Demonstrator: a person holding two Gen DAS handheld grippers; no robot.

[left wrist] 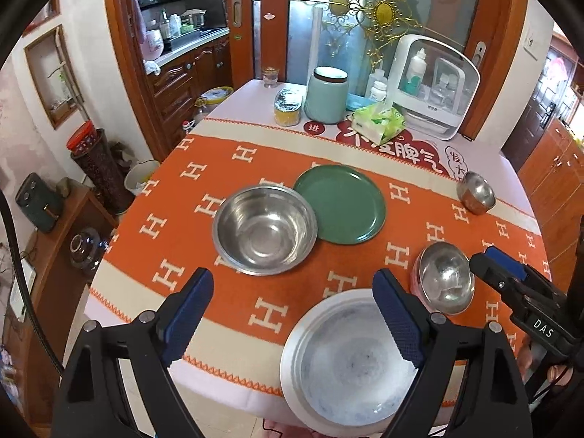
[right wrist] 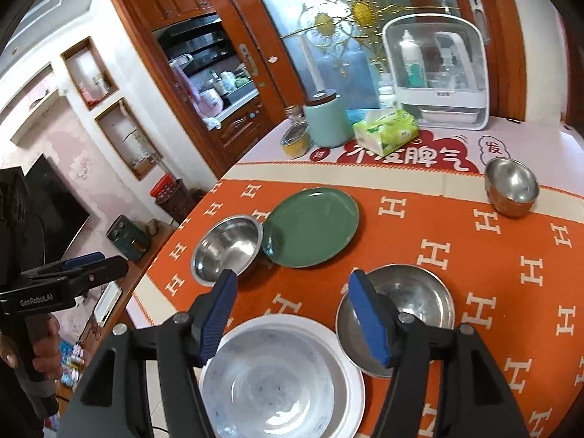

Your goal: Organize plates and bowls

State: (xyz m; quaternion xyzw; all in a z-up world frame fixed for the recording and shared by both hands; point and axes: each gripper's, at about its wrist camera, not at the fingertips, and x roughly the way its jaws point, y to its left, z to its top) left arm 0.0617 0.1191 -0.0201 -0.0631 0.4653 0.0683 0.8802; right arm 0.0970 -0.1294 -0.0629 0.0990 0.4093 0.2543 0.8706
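Observation:
On the orange tablecloth stand a large steel bowl (left wrist: 265, 230) (right wrist: 228, 246), a green plate (left wrist: 340, 204) (right wrist: 310, 227) leaning on its rim, a small steel bowl with a pink outside (left wrist: 444, 277) (right wrist: 396, 314), a small steel bowl (left wrist: 475, 192) (right wrist: 512, 186) at the far right, and a white dish (left wrist: 346, 365) (right wrist: 281, 376) at the near edge. My left gripper (left wrist: 292, 314) is open and empty above the near edge, its right finger over the white dish. My right gripper (right wrist: 292, 317) is open and empty above the white dish and the pink-sided bowl; it also shows in the left wrist view (left wrist: 511, 277).
At the back of the table stand a teal canister (left wrist: 326, 95), a tin (left wrist: 287, 106), a glass cup (left wrist: 271, 77), a tissue pack (left wrist: 379, 121) and a white cabinet box (left wrist: 432, 84). A wooden side table (left wrist: 54, 255) with a glass bowl stands left of the table.

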